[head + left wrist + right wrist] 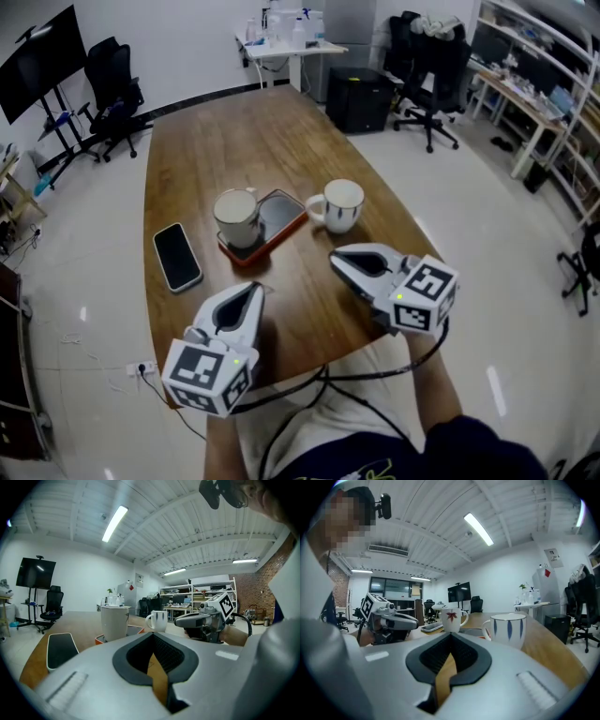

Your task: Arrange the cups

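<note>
While the leaf-printed cup [236,217] is standing on the orange-rimmed tray [284,212] and the blue-striped cup [339,204] just beside it, the left gripper [255,290] and right gripper [336,259] are waiting fully closed and empty at the near edge of the table [234,141]; arranging seems unstarted.

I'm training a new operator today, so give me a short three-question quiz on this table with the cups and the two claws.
1. True or false: the leaf cup stands on the orange-cased tablet.
2. Which lies left of that tablet: A, a phone; B, a keyboard; C, a spoon?
3. Fill in: the right claw holds ____.
Key: 1 true; 2 A; 3 nothing, jaws shut.
</note>
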The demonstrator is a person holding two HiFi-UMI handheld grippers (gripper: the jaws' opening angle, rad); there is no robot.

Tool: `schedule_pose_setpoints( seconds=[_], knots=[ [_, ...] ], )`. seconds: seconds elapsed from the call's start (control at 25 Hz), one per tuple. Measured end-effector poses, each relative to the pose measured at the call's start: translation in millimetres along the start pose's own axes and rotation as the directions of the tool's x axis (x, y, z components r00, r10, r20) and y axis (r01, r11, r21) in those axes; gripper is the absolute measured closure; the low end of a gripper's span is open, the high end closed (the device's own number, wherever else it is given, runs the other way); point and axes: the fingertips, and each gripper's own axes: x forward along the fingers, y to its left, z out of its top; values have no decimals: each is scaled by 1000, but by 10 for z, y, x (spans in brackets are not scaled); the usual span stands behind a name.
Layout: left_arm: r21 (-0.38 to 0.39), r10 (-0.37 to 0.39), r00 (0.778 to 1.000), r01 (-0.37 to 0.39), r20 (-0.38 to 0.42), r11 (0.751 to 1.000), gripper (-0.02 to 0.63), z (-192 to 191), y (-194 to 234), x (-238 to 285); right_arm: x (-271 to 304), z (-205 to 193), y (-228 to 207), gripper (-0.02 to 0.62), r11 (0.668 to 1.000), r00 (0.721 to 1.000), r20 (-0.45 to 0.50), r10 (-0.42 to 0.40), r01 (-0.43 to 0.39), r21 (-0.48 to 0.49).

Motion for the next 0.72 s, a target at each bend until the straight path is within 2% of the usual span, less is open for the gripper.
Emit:
schedule_pose_setpoints(
  seconds=[0.16, 0.52, 0.72],
  knots=[
    [15, 3, 1000, -3, -5, 1000, 603, -69, 48, 47, 51, -66, -63, 593, 1000, 1000, 6, 1, -1, -1],
    [-18, 42, 999, -42, -23, 999, 603, 36, 33, -171, 90, 46, 118, 593, 999, 999, 9, 31, -31, 9],
    [5, -2, 1000, 2, -6, 1000, 603, -50, 93, -39, 103, -22, 67, 593, 1000, 1000, -4, 10, -10, -5]
  ],
)
